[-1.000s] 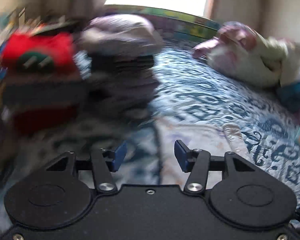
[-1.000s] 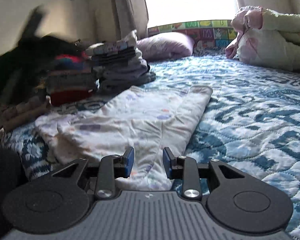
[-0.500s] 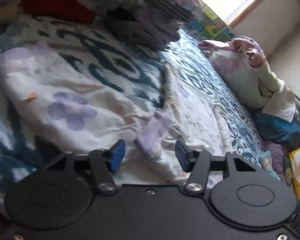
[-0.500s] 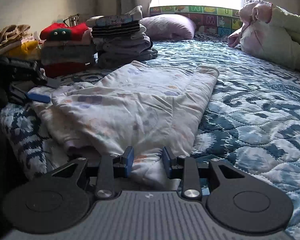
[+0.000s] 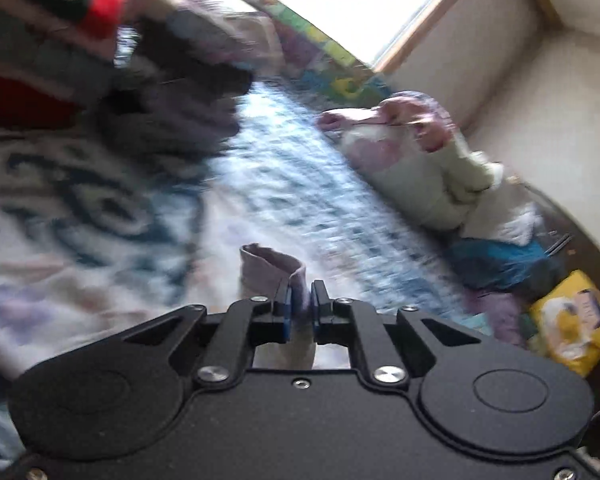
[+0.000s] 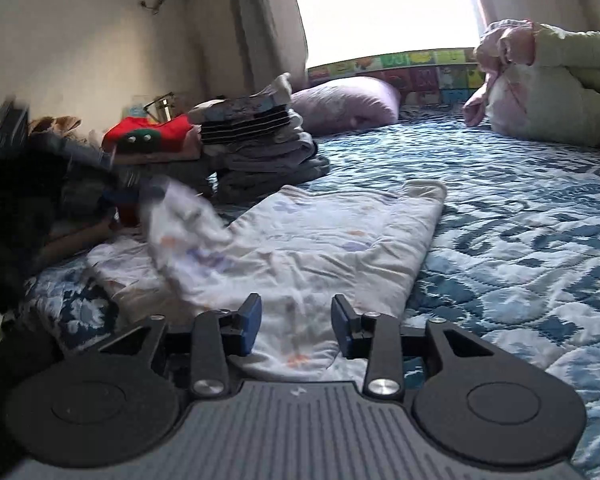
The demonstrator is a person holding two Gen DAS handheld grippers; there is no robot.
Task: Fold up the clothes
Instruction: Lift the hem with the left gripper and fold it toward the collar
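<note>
Left hand-held gripper (image 5: 300,312): blue pads pressed together on a lilac cuff (image 5: 274,268) of the floral garment (image 6: 300,248), pinching the cloth. The cuff stands up above the jaws. That view is smeared with blur, so I cannot tell how much cloth trails below it.

Right hand-held gripper (image 6: 296,324): jaws spread, nothing between them. It sits low at the near hem of the garment; touching or just above, cannot tell.

Garment: lies mostly flat on the blue quilted bed (image 6: 520,240), long axis running away toward the window. In the right view a sleeve (image 6: 180,216) is lifted off the cloth at the left side, blurred, rising toward the left.

Beyond: folded stacks (image 6: 256,148) at the left, one topped with a red piece (image 6: 148,136), well apart from the working garment. Lilac pillow (image 6: 348,104) behind them. Rolled bedding (image 6: 548,92) at far right.

Progress, as judged: several pieces appear already folded and stacked. This one is early — body spread out, first sleeve fold seemingly in hand. Left to do: lay that sleeve across, match the other side, fold the length, add to the stacks.
</note>
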